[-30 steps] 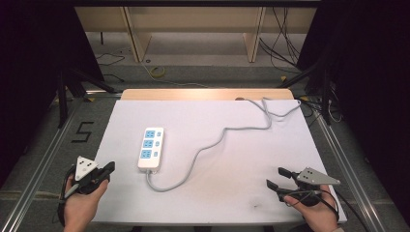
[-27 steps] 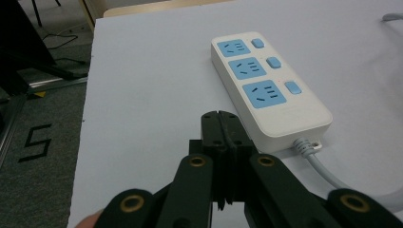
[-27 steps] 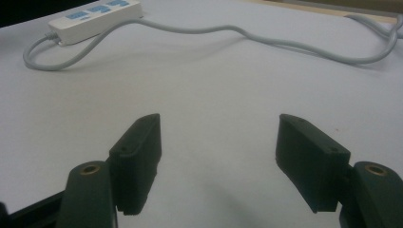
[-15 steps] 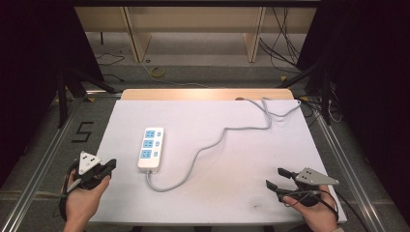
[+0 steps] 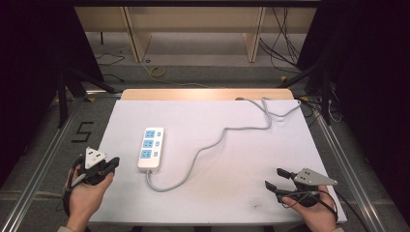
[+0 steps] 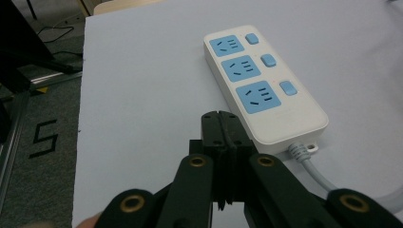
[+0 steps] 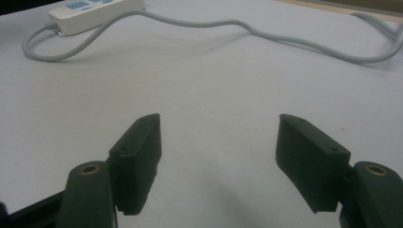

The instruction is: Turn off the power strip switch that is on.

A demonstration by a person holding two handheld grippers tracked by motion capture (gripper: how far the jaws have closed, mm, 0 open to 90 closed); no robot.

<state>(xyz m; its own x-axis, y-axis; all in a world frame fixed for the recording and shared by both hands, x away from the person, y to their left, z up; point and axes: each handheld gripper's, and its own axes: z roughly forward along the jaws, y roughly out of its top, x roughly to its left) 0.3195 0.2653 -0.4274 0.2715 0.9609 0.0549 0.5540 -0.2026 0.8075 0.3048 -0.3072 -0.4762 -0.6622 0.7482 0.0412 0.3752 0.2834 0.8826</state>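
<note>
High view: a white worktop [image 5: 241, 159] with a pale wooden strip along its far edge stands in a dim room; grey floor bearing a black "5" mark [image 5: 82, 131] lies to its left, and pale wooden shelving [image 5: 193, 29] with loose cables stands beyond. A white power strip [image 5: 151, 148] with three blue sockets lies left of centre, its grey cord [image 5: 217, 140] winding to the far right corner. The left hand-held gripper [image 5: 114, 163], jaws pressed together on nothing, sits at the left worktop edge, its tips near the strip's near end but apart from it. The right hand-held gripper [image 5: 275, 178] rests at the near right, jaws wide apart and empty, well away from the strip. Compared with the earlier frames, the left hand-held gripper has shifted slightly; the right one, the strip and the cord are unchanged.
</note>
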